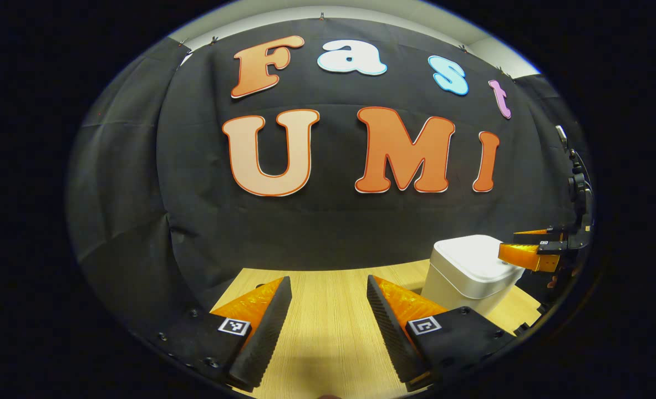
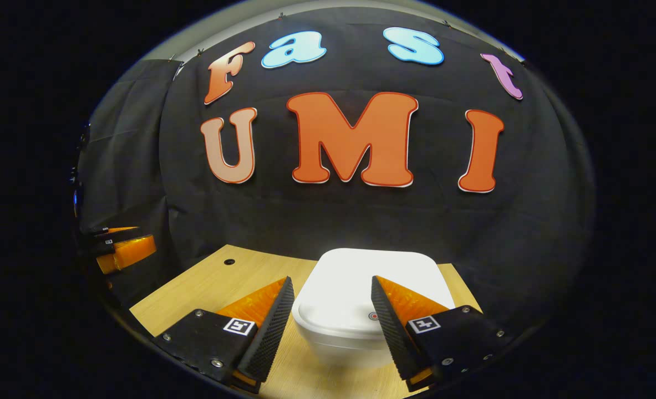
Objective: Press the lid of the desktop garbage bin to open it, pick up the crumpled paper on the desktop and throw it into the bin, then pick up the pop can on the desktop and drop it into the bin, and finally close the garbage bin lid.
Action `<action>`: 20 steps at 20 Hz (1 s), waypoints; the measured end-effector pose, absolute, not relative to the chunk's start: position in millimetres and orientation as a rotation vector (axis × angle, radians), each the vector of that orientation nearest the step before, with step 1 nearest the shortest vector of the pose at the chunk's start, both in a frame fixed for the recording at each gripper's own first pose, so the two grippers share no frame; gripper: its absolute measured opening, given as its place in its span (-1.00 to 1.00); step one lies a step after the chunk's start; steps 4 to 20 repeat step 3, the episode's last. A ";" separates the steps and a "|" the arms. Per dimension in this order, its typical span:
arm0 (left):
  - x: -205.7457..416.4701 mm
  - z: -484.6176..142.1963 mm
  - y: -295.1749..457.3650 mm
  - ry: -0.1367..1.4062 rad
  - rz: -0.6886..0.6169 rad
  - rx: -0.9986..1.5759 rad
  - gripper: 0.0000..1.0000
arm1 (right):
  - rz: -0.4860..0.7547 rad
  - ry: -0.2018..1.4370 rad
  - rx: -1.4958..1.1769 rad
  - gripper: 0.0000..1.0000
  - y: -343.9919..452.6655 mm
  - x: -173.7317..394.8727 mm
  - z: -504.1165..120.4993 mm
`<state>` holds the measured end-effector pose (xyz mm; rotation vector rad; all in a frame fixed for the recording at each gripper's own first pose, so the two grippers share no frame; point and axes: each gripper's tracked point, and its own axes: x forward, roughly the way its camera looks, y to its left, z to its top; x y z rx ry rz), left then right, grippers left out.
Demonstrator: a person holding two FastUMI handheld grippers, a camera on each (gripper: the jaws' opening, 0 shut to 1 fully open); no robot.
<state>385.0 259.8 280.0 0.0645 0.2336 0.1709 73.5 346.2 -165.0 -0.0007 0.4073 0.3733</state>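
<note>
1. White garbage bin sits at lower centre of the right gripper view, lid down, framed between the spread fingers of the right gripper, which hovers above it holding nothing.
2. Left gripper, also spread and empty, points over the bare wooden desktop.
3. Left gripper view places the bin at lower right, with the right gripper at its lid's far edge; whether they touch is unclear.
4. Right gripper view shows the left gripper at mid-left edge.
</note>
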 end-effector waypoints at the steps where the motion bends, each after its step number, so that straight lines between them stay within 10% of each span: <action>1: 383.4 281.6 258.8 0.226 0.170 0.067 0.76 | 0.369 0.389 -0.002 0.72 346.5 74.8 -161.2; 20: 385.1 288.1 259.0 0.207 0.167 0.072 0.77 | 0.359 0.361 -0.003 0.76 346.1 76.1 -154.5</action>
